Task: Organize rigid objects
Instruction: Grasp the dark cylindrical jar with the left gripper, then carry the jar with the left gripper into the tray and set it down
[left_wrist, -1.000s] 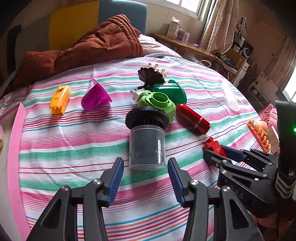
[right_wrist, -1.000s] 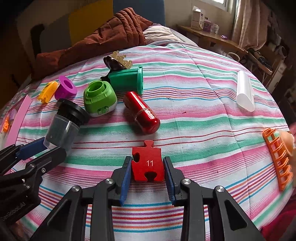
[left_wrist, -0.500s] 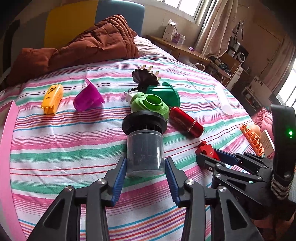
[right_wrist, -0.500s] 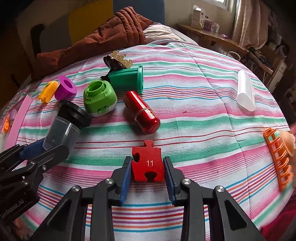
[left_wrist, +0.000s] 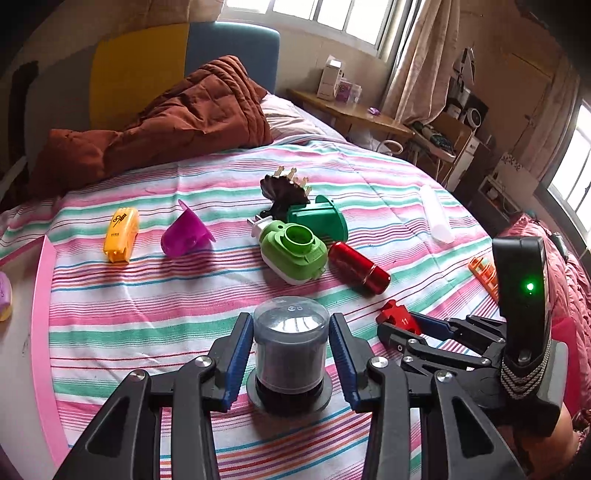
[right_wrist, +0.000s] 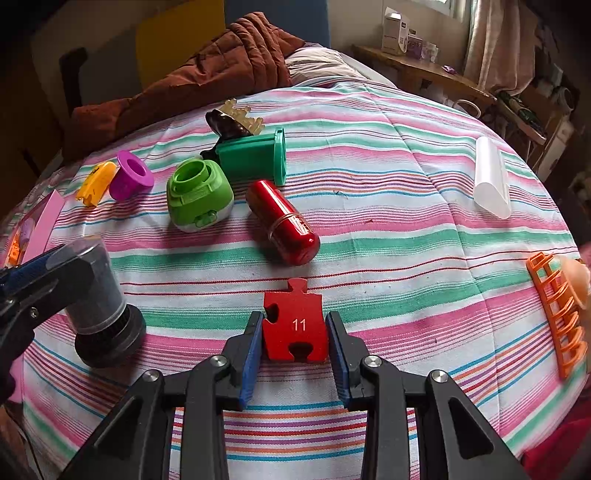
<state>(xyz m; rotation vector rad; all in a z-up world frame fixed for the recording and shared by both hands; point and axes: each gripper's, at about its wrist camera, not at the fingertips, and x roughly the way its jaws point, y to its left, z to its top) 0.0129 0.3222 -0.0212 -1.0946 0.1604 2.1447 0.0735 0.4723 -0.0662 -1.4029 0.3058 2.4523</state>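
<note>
Nearest, at 6 o'clock in the left wrist view: left tongs (left_wrist: 291, 345) clamped on a clear-domed jar (left_wrist: 290, 341), black cap down on the striped bedspread (left_wrist: 155, 295), seemingly stood upright to keep it from rolling. At 3 o'clock, right tongs (left_wrist: 402, 325) pinching a red puzzle piece (left_wrist: 398, 318) marked 11; in the right wrist view, held flat by both edges (right_wrist: 295, 325), number up, just above or on the cloth, cannot tell which. Beyond, around 12 o'clock, a loose cluster, probably the gathering spot: red cylinder (left_wrist: 359, 267) on its side, just beside a green-and-white holder (left_wrist: 295, 254), then a green flanged tube (left_wrist: 317, 221) lying against a dark comb-like item (left_wrist: 282, 190). Toward 10 o'clock, well apart, purple cup (left_wrist: 186, 234) tipped over and yellow clip (left_wrist: 121, 234). At 2 o'clock, pale tube (left_wrist: 436, 216) alone; orange rack (left_wrist: 484, 271) at the bed's edge. Farthest back, brown quilt (left_wrist: 177, 122).
</note>
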